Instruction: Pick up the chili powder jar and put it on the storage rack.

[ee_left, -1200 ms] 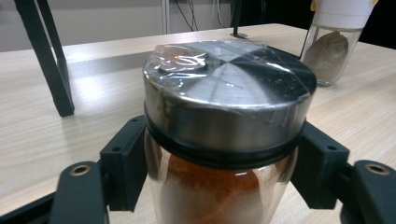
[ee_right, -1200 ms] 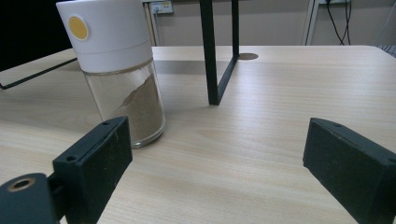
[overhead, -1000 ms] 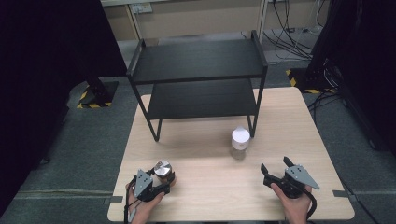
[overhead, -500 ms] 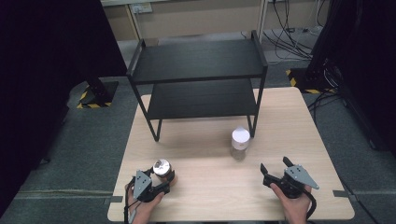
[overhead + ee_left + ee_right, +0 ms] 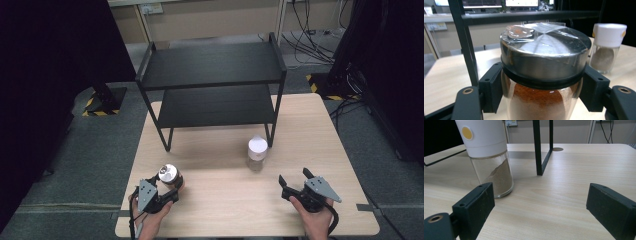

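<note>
**Left gripper clamping a spice jar; right gripper waiting open**

In the high view, you are holding the left gripper [image 5: 167,191] at the lower left of the frame, its jaws pressing on both sides of the steel-lidded jar [image 5: 170,174] of red powder, just under the lid. At the lower right you are keeping the right gripper [image 5: 295,182] spread wide with nothing between its jaws. The white-capped jar [image 5: 257,153] is standing upright near the centre of the table [image 5: 220,210], just beside the front right leg of the black shelf rack [image 5: 212,75].
</note>
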Demonstrator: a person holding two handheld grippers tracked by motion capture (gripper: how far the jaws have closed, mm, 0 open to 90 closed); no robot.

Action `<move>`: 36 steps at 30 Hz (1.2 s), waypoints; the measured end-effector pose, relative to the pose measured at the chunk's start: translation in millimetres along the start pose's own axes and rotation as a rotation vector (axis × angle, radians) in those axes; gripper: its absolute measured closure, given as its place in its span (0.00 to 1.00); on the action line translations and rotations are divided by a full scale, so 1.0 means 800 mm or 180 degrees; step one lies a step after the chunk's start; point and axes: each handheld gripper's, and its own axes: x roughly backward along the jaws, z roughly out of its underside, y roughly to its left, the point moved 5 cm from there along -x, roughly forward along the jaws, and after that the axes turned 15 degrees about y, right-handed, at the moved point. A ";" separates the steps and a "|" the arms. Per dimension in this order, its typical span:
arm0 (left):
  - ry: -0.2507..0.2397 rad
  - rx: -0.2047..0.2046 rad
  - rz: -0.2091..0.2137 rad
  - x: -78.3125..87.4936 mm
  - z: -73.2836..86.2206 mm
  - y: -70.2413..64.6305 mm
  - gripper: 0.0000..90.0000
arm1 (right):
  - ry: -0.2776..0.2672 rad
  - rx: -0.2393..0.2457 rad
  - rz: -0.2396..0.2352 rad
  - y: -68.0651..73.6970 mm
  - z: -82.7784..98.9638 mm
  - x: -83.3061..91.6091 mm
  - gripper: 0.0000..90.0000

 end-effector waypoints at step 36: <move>-0.0468 -0.0148 -0.0329 -0.019 -0.132 -0.012 0.34 | -0.0005 -0.0021 -0.0002 0.000 0.000 0.000 0.09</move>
